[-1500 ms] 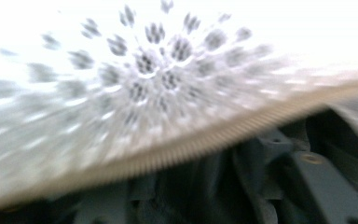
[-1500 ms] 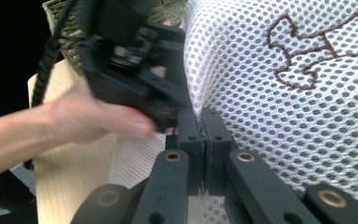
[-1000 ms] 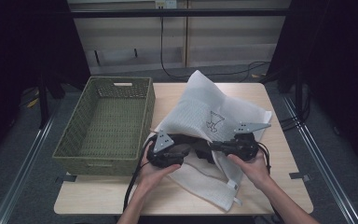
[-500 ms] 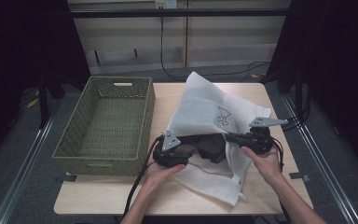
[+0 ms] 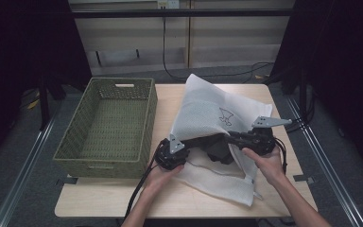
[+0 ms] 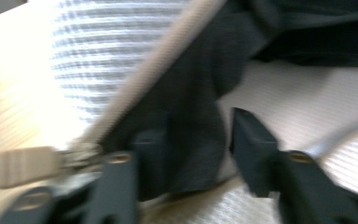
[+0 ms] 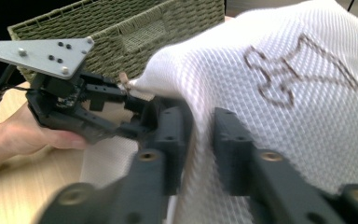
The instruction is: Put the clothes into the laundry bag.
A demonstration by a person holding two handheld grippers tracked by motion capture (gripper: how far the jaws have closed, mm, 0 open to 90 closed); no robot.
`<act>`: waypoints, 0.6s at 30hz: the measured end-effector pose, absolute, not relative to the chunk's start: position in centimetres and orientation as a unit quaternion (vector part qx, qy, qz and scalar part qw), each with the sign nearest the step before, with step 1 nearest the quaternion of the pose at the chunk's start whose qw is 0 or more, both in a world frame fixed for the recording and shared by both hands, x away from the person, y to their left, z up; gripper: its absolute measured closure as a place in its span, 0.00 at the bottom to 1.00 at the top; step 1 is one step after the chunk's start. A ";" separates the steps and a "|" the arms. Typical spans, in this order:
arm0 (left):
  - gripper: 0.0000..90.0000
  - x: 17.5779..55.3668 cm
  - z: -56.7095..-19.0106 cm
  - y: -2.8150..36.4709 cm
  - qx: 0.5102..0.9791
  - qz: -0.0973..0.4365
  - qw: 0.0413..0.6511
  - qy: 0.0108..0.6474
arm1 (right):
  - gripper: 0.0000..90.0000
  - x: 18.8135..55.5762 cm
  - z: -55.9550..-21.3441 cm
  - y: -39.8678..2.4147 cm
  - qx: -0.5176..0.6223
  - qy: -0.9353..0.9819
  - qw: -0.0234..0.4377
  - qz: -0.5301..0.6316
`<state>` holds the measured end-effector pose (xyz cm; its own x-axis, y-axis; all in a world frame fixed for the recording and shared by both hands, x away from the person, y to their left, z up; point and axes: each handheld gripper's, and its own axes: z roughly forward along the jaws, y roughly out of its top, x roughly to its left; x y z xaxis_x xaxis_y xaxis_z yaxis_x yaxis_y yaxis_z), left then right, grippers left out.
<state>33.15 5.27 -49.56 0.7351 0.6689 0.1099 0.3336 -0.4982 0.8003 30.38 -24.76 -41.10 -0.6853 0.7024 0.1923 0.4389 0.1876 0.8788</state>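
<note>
Green wicker basket [image 5: 108, 124] sits at table's left. Beside it, white mesh laundry bag [image 5: 217, 113] – printed dark outline logo, beige zipper edge, dark garment [image 5: 220, 150] in its mouth. Left gripper [image 5: 189, 144] has been closing, dark cloth between its jaws. Right gripper [image 5: 227, 137] has been opening – mesh between jaws, pads apart.

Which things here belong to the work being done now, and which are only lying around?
In use:
- white mesh bag, its mouth held open
- dark garment inside the mouth
- left claw, the garment between its jaws
- right claw, the bag's mesh between its jaws

Lying about:
- green woven basket, apart from both claws
- wooden table
</note>
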 end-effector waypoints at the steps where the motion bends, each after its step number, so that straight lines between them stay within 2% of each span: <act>1: 0.76 33.4 -49.4 5.4 0.842 0.203 0.400 0.299 | 0.78 30.5 -40.9 -24.4 0.371 0.765 0.135 0.509; 3: 0.86 33.6 -49.2 5.4 0.842 0.199 0.403 0.299 | 0.74 30.8 -40.7 -23.5 0.360 0.773 0.150 0.500; 6: 0.92 33.7 -49.0 5.4 0.834 0.176 0.424 0.306 | 0.95 31.2 -40.8 -22.5 0.363 0.779 0.158 0.487; 7: 0.92 33.6 -48.9 5.4 0.830 0.170 0.432 0.310 | 0.96 31.2 -40.9 -22.3 0.363 0.775 0.155 0.493; 10: 0.93 33.6 -48.8 5.3 0.823 0.158 0.449 0.312 | 0.97 30.9 -40.6 -22.0 0.354 0.775 0.146 0.503; 11: 0.93 33.4 -48.5 4.9 0.815 0.137 0.469 0.312 | 0.97 30.3 -40.0 -21.5 0.343 0.773 0.138 0.516; 14: 0.93 33.1 -47.8 3.8 0.817 0.142 0.473 0.297 | 0.97 29.4 -38.9 -20.3 0.319 0.773 0.118 0.535; 18: 0.93 33.4 -47.4 2.8 0.806 0.150 0.481 0.311 | 0.97 28.7 -38.7 -19.1 0.306 0.778 0.096 0.541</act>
